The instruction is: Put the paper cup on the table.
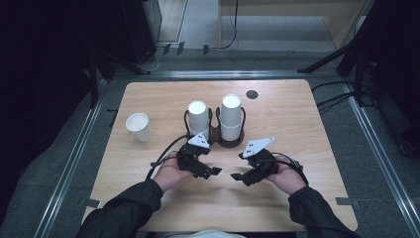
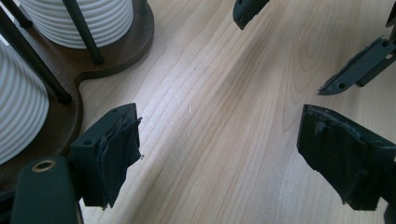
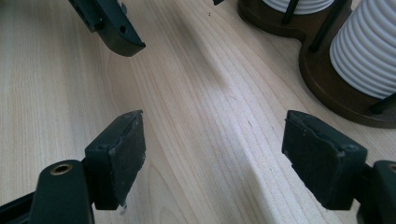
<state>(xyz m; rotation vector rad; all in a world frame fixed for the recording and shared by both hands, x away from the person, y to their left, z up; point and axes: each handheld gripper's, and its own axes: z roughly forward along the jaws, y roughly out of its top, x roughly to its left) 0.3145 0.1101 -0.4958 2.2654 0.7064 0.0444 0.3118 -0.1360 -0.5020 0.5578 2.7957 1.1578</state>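
High view shows us holding both grippers low over the pale wooden bench (image 1: 148, 99), just on the near side of the dark brown wooden two-slot cup holder (image 1: 233, 143). That holder carries two stacks of white ribbed paper cups (image 1: 198, 116), standing upright between thin black posts; a single white paper cup (image 1: 138, 126) stands well apart, to the holder's left.

We judge the main risk to be a clumsy approach: the posts crowd the stacks closely, so fingers coming in at a slant could catch a post and drag the whole holder, or squeeze a cup's thin wall and crush it. Lifting a cup might also pull several along, since they nest tightly.

Our left gripper (image 1: 214, 171) sits just before the holder's left slot, tipped inward, its fingers (image 2: 112, 149) spread wide with nothing between them. Our right gripper (image 1: 236, 176) mirrors it before the right slot, fingers (image 3: 119, 154) likewise spread over bare wood. The tips point toward each other, near but apart.
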